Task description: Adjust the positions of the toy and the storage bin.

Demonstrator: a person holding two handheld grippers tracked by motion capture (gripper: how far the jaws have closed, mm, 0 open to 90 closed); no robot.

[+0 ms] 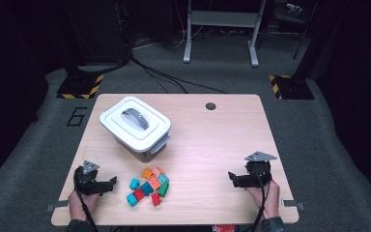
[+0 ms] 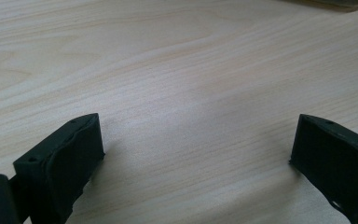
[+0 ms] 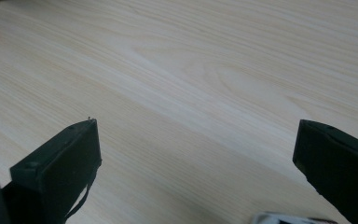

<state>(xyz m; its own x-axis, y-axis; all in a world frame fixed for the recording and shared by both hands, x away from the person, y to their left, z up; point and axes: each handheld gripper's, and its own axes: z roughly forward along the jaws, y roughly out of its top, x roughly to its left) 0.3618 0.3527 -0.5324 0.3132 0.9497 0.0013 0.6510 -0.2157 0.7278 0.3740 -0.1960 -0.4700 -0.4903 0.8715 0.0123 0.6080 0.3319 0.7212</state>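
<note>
Both tongs gape over a bare bench

Left tongs (image 1: 112,182) and right tongs (image 1: 232,178), jaws apart, flank loose toy bricks (image 1: 149,186) near the front edge; a lidded box (image 1: 135,126) sits behind.

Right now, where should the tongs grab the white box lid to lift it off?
Grab the grey handle on top of the lid. It rises as an arched strip across the lid's middle, running slantwise, so there is room under it. Come straight down from above with the tongs turned across the strip, one jaw on each long side. The lid's flat, wide edges probably give a poorer hold.
</note>
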